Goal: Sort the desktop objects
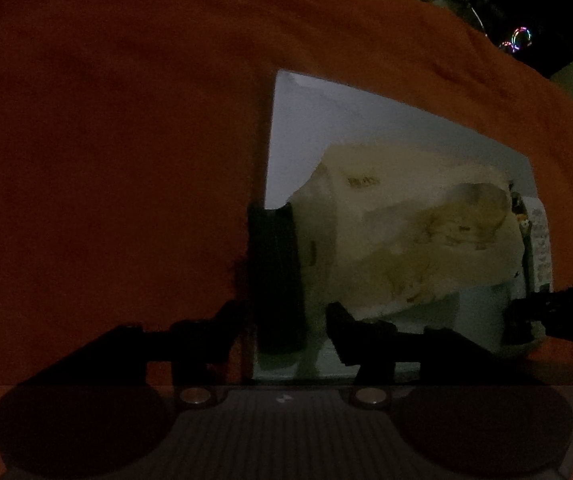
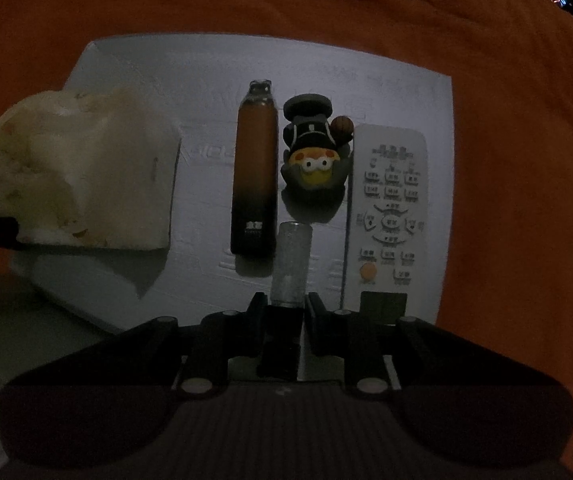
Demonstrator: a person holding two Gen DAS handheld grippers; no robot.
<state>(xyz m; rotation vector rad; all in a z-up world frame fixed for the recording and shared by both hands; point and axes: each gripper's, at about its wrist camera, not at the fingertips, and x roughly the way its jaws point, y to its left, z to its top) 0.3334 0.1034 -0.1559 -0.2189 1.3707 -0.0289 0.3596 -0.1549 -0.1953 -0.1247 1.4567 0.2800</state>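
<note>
Item: silver cylinder [image 2: 289,266], standing upright near the near edge of the white board [image 2: 406,92], its lower end between the right gripper [image 2: 286,312] fingers, which were clamped on it from either side. Just beyond it on the board lay a toy duck figure [image 2: 315,152] in a black outfit, holding a small basketball. To the left of the duck, an orange-and-black bottle-shaped device [image 2: 255,176] lay lengthwise; to the right, a white remote control [image 2: 386,204] lay along the board's right edge. At the board's left edge rested a cream-coloured wrapped bundle [image 2: 82,168], overhanging the corner. In the left wrist view, the left gripper [image 1: 286,332] hovered over that left edge, fingers apart, a dark upright thing [image 1: 276,280] between them without visible pressure. An orange cloth [image 2: 506,160] lay beneath the board.
</note>
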